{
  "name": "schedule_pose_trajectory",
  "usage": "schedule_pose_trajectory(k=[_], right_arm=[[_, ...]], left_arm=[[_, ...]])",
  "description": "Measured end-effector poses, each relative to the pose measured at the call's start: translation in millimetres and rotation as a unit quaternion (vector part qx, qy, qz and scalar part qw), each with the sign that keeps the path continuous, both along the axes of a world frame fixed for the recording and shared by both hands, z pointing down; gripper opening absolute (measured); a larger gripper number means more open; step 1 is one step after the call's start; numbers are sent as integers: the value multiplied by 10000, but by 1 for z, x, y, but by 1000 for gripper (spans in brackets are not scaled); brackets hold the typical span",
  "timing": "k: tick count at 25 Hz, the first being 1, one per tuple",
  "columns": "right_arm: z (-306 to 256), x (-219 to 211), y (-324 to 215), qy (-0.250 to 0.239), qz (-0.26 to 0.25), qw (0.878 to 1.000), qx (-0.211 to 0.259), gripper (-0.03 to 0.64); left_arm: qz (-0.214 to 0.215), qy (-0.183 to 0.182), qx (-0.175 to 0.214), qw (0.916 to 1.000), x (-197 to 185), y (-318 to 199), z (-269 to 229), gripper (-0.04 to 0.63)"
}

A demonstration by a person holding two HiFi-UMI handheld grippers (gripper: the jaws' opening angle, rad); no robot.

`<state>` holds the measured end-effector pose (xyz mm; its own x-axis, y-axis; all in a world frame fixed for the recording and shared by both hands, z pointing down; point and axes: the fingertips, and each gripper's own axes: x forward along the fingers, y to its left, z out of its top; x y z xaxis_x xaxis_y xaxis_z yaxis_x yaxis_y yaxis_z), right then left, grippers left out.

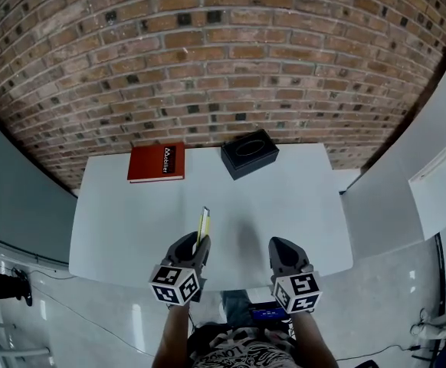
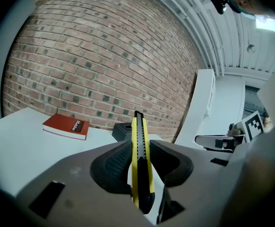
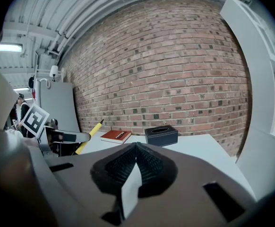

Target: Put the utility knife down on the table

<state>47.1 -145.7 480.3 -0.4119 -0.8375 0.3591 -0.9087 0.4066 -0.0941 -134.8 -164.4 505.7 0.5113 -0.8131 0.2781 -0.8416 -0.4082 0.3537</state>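
**A:** Where is the utility knife (image 2: pixel 140 160)?

**B:** In the left claw (image 1: pixel 198 242), clamped between the two dark pads. The left gripper view shows its yellow body with the black slider strip standing on edge, a pad pressed against each flat side. The front end sticks out past the fingertips and points away, toward the brick wall (image 1: pixel 208 52).

**A:** Is it on the desk (image 1: pixel 123 228)?

**B:** No. In the head view it hangs over the near half of the white desk, a little left of the middle. In the right gripper view it slants upward out of the claw, clear of the top.

**A:** What about the other hand?

**B:** The right claw (image 3: pixel 136 148) has its pads together at the tips, with nothing between them. It sits level with the left one at the near edge of the desk, well apart from it. Each claw carries its marker cube (image 1: pixel 176 284) at the back, over the person's wrist.

**A:** What else is on the desk?

**B:** There are two things, both at the far edge by the wall. A red book (image 1: pixel 156 162) lies flat at the far left. A black box (image 1: pixel 249 152) with an oval opening in its top stands to the book's right, near the middle and turned at an angle. They are near each other but not touching, and both are well apart from the knife.
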Motion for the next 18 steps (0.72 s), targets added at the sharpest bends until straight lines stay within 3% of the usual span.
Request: schedule_pose_trajectory(k=[18], right_arm=[[67, 14, -24, 244, -47, 9974, -672, 0]], left_arm=[[210, -239, -770, 9965, 21, -15, 76, 121]])
